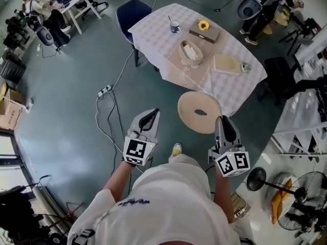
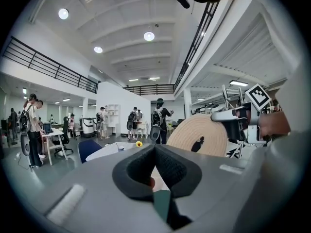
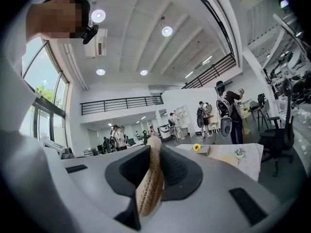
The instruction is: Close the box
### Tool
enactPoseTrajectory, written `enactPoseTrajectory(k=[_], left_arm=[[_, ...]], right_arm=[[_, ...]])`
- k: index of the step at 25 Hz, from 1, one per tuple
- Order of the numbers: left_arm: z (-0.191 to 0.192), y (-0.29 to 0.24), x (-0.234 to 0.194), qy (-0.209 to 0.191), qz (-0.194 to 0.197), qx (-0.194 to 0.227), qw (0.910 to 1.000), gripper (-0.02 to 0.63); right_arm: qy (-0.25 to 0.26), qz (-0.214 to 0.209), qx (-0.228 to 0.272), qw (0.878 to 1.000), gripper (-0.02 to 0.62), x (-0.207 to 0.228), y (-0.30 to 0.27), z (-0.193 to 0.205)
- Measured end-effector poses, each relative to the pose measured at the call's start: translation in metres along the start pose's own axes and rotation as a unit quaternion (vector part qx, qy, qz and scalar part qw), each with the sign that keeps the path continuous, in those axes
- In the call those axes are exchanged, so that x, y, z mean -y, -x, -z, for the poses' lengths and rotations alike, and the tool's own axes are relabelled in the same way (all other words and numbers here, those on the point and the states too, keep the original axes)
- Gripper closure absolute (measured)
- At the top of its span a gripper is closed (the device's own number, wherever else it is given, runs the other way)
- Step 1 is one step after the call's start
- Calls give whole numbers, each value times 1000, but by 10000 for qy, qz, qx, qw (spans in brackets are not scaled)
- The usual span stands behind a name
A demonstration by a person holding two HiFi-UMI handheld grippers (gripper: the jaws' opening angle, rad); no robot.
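Note:
A round woven lid (image 1: 199, 112) with a dark hole at its middle hangs over the floor, short of the table. My right gripper (image 1: 223, 120) is shut on its rim. In the right gripper view the lid (image 3: 151, 178) stands edge-on between the pads. Seen from the left gripper view, the lid (image 2: 199, 135) is to the right. A round woven box (image 1: 190, 52) with something pale inside sits uncovered on the table with the white checked cloth (image 1: 230, 88). My left gripper (image 1: 152, 114) is level beside the right one, its jaws (image 2: 155, 149) shut on nothing.
On the table stand a mug (image 1: 174, 27), a flat case with a sunflower (image 1: 204, 30) and a pale square board (image 1: 227, 64). A blue chair (image 1: 132, 13) is at its far left corner. Cables and a power strip (image 1: 104, 91) lie on the floor to the left. Fans (image 1: 255, 179) stand to the right.

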State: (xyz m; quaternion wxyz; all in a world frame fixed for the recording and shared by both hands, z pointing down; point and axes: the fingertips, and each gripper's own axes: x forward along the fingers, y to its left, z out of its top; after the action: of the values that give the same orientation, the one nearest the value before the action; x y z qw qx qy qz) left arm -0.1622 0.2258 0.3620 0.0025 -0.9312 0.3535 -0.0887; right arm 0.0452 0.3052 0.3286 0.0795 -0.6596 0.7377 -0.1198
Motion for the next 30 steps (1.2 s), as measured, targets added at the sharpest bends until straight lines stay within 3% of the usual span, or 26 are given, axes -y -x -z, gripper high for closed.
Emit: enactPoseTrajectory(k=[11, 18, 30], left_arm=[[-11, -81, 0, -45, -213, -87, 9997, 604], [-8, -99, 6, -61, -352, -280, 9990, 604], [0, -146, 6, -58, -245, -327, 9991, 604]], right_arm=[[10, -241, -114, 9996, 531, 67, -54, -7], [-147, -416, -191, 9988, 531, 92, -70, -5], [-187, -258, -182, 9993, 531, 128, -86, -2]])
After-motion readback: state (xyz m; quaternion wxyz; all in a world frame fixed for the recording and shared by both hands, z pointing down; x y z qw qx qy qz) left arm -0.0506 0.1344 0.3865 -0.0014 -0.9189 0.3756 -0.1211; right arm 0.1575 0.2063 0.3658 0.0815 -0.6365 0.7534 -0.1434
